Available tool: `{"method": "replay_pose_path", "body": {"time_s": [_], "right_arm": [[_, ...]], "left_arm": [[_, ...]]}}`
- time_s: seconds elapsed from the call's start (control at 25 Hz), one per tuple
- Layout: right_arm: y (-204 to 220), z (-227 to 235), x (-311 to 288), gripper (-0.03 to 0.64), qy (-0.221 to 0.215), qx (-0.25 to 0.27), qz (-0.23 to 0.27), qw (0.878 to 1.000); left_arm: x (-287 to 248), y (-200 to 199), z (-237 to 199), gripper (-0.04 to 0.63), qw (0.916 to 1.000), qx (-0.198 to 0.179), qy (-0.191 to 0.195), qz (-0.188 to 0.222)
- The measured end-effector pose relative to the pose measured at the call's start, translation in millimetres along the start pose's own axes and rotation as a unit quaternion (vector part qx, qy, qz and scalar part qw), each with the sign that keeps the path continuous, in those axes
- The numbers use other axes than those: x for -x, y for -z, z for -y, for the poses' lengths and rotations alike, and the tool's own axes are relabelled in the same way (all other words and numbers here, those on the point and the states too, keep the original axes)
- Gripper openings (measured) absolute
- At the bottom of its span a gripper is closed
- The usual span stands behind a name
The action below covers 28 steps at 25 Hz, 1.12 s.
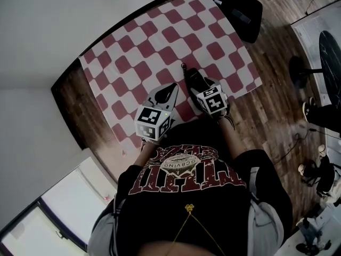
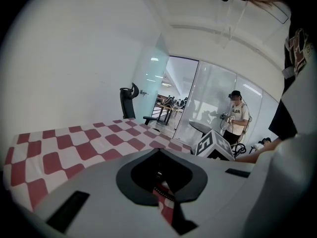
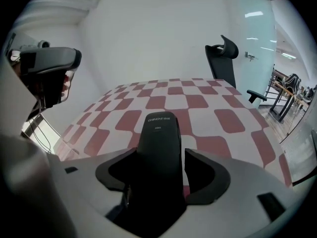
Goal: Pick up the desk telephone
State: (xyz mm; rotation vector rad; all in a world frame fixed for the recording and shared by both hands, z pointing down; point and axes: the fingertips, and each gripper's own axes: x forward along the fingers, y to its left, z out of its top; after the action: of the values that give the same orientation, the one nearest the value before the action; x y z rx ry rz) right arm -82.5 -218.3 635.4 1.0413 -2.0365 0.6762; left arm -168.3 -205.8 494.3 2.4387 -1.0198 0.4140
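**Over the checked cloth: handset clamped at right, left gripper idle**

At the near edge of the table, which is covered by a red-and-white checked tablecloth point(image 1: 133, 52), the person holds both grippers side by side, pointing away from the body. The right gripper point(image 1: 200, 85) is pinching the black telephone handset point(image 1: 193, 79). In the right gripper view the handset point(image 3: 159, 148) runs lengthwise between the jaws, with one jaw pressed to each long flank and its printed end projecting forward over the cloth. Gripping across the narrow width probably gives the jaws two near-parallel faces to bear on. It also keeps the long body in line with the gripper, so the handset should not swing when raised. Whether the handset is already clear of the cloth cannot be told. What looks like a thin dark cord point(image 1: 184, 68) extends from its far end, and no telephone base is in view.

The left gripper point(image 1: 171, 87) lies just beside the right one. In the left gripper view its jaws meet at the tips with nothing clamped, and checked cloth shows through the opening behind them. It is most likely kept near as a reserve support. The right gripper's marker cube point(image 2: 213, 145) shows close alongside. A black office chair point(image 1: 240, 7) stands beyond the table's far corner, well apart from the work.

If the cord is tethered, it may drag on the lift.
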Motion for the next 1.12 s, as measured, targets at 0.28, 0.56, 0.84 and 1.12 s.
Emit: {"method": "replay_pose_path", "body": {"time_s": [0.28, 0.56, 0.84, 1.12], "right_arm": [[6.2, 1.2, -13.2, 0.29, -0.005, -0.018, -0.008, 1.0], [7.7, 1.0, -15.8, 0.29, -0.022, -0.026, -0.015, 0.999], [7.7, 0.8, -16.8, 0.288, -0.024, -0.024, -0.015, 0.999], [8.9, 1.4, -16.2, 0.288, -0.024, -0.026, -0.017, 0.999]], "left_arm": [[0.7, 3.6, -7.3, 0.009, 0.9999, 0.006, -0.011, -0.004], [-0.7, 5.4, -11.1, 0.009, 0.9998, 0.009, -0.016, -0.006], [-3.4, 6.9, -10.0, 0.009, 0.9999, 0.008, -0.013, -0.007], [-0.1, 10.8, -8.5, 0.009, 0.9996, 0.009, -0.025, -0.01]]}}
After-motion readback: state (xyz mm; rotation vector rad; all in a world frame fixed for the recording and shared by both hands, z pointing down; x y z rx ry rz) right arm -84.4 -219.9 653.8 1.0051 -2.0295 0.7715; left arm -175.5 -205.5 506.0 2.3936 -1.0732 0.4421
